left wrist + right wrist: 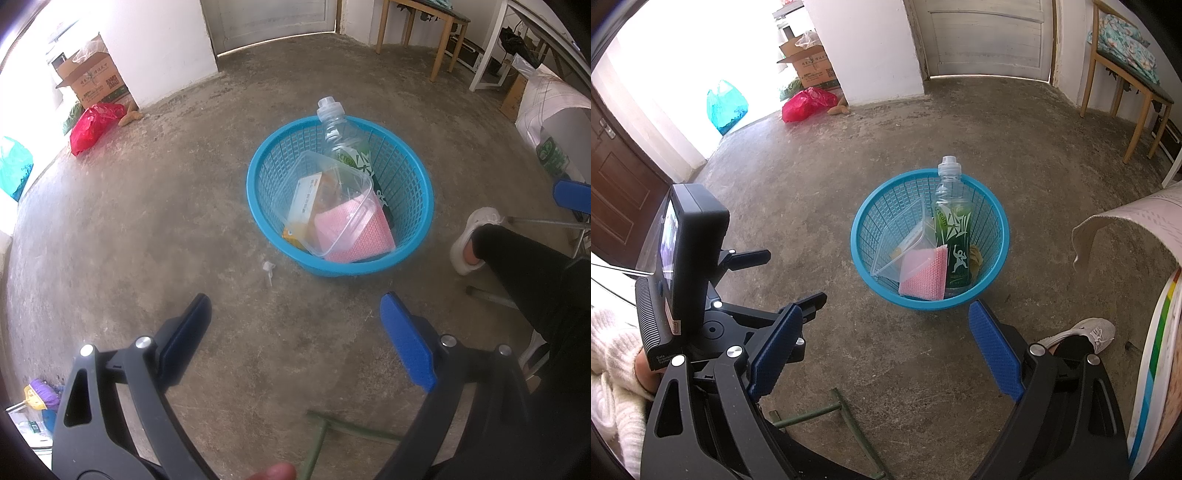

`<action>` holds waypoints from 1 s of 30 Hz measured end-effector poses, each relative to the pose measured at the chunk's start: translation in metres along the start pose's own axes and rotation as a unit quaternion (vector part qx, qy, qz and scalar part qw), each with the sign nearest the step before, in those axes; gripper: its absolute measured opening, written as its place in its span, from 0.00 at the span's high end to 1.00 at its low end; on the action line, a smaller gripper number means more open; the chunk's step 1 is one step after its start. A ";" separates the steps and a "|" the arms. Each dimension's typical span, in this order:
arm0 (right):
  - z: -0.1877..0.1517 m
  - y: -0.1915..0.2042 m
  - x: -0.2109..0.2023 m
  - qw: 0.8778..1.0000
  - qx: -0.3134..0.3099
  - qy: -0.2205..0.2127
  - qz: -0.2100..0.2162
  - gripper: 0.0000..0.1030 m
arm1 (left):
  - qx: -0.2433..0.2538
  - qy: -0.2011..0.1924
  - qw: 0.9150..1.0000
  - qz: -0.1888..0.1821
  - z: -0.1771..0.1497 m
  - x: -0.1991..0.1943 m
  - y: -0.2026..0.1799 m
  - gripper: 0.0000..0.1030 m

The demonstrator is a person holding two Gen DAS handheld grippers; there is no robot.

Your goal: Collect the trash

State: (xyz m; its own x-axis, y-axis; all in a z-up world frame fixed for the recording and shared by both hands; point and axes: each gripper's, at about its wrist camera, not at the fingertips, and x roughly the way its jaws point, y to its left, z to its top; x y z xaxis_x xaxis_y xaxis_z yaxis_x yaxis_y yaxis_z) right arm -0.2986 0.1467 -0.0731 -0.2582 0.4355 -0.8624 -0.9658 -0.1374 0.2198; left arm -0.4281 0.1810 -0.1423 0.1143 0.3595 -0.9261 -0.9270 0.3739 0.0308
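Note:
A blue mesh basket [413,210] [864,258] stands on the concrete floor. Inside lie a clear plastic bottle with a green label [340,136] [953,229], a clear plastic box [332,199] [905,247], a pink cloth [369,236] [925,277] and a small carton [304,199]. A small white scrap [268,271] lies on the floor just left of the basket. My left gripper [295,325] hovers open above the floor in front of the basket, holding nothing. My right gripper [886,328] is open and holding nothing too, near the basket's front rim.
A red bag [94,125] [807,103], a cardboard box [96,79] [812,62] and a teal bag [726,105] sit by the far wall. A person's leg and white shoe [472,240] [1086,334] are at right. A wooden bench [1126,85] stands far right. Green metal bars [812,413] lie close below.

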 end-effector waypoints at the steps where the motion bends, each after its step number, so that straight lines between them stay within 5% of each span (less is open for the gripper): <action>1: 0.000 0.000 0.000 1.000 0.000 0.000 0.000 0.14 | -0.001 0.000 1.000 0.000 -0.001 0.000 0.000 0.14; 30: 0.000 -0.001 0.000 1.000 0.000 0.000 0.000 0.14 | 0.004 -0.002 1.000 0.001 -0.002 0.000 -0.004 0.14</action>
State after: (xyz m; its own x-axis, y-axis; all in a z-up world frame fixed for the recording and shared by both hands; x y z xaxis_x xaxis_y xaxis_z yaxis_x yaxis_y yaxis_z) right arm -0.2980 0.1470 -0.0731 -0.2587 0.4356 -0.8622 -0.9657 -0.1377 0.2202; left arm -0.4254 0.1783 -0.1431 0.1138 0.3641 -0.9244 -0.9240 0.3808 0.0362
